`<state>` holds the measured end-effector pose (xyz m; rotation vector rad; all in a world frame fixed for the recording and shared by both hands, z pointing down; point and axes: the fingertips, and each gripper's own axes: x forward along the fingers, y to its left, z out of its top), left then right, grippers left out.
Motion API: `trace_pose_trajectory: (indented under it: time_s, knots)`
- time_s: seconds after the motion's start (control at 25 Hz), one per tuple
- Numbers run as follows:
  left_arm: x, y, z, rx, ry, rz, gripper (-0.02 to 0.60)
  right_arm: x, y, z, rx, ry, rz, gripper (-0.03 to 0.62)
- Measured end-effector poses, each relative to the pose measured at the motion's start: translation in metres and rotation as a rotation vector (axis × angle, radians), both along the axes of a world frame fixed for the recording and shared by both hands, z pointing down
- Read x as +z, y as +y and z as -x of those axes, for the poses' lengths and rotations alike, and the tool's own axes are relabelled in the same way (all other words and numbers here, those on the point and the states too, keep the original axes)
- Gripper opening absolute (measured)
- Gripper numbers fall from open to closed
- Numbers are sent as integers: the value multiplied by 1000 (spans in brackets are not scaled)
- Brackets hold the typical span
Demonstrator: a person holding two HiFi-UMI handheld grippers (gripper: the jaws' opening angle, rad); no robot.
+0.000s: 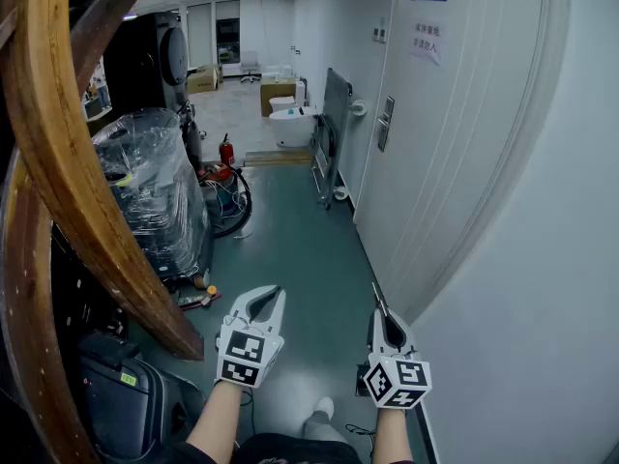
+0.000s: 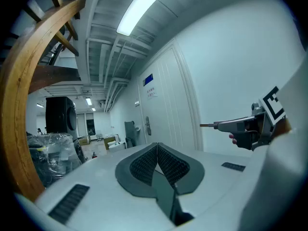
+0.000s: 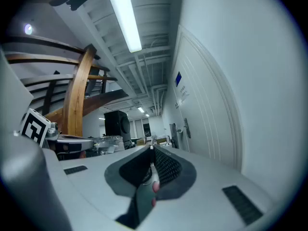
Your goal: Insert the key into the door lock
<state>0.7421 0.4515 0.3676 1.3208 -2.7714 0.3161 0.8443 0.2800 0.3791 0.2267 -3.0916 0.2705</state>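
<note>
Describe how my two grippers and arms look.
The left gripper and right gripper have pale grey shells tapering to jaws lined with dark ribbed pads. Each carries a white cube with black square markers. The forearms are bare, without sleeves.

Door (image 1: 440, 133) lies right (wrapped bundle (image 1: 155, 191) left).

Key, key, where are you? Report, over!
Right hand-held gripper shut on key. Left hand-held gripper shut, empty. Lock ahead on door, nothing between.

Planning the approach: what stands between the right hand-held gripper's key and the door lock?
Nothing stands there: in the head view only bare floor beside the door separates the key in the right hand-held gripper from the lock.
</note>
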Motion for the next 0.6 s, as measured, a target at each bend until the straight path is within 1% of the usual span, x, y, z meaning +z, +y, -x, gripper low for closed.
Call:
trace_pose_trajectory:
  time_s: [0.2,0.48,0.6]
  knots:
    - [3,3,4,-8,9,-2,14,2,-1,5,3,6,14,80]
    - [12,1,11,-5,25,3,13,8,-1,13,1,23,-6,80]
    - [15,-5,14,-1,30,7,14,12,-5,17,-1,27,8,80]
